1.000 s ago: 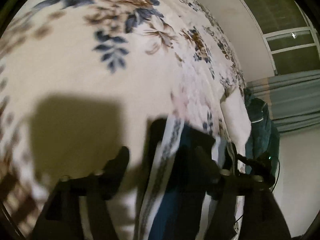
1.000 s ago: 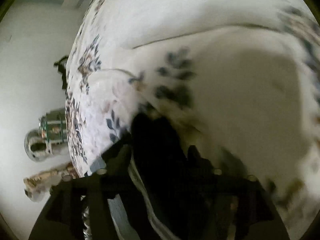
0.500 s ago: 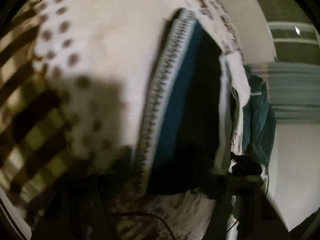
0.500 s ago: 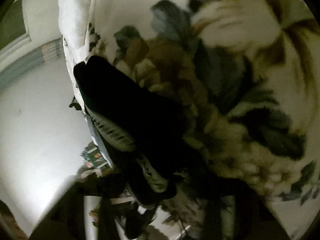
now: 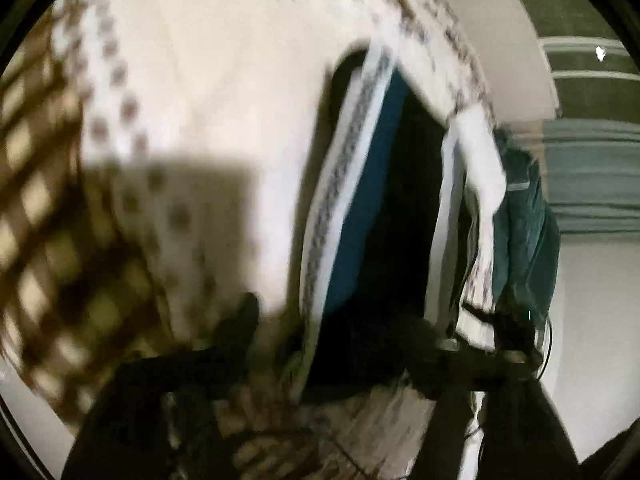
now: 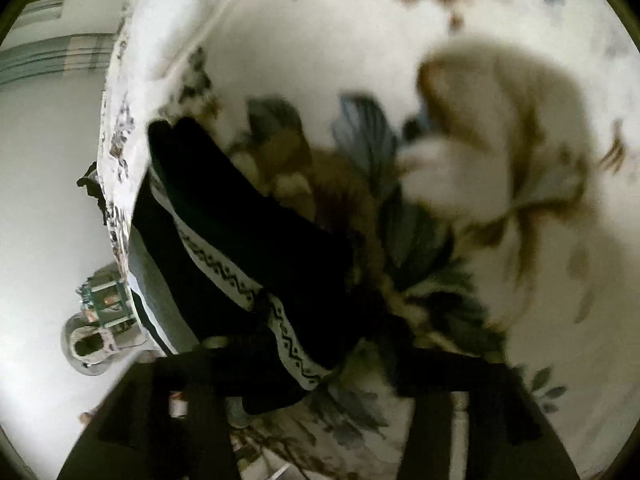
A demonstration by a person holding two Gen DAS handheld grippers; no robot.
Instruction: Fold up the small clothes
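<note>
Shifted since a second ago: dark garment [image 5: 384, 216] now stretches farther up the floral bedspread [image 5: 224, 80], no longer bunched low at the fingers. Left gripper [image 5: 340, 328] — fingers set wide, the garment's near end between them; grip cannot be told through blur. Right gripper [image 6: 320, 360] — jaws spread, the garment [image 6: 240, 232] with its patterned white band lying across the left finger; hold unclear. Green cloth [image 5: 520, 232] hangs beyond the bedspread's edge.
</note>
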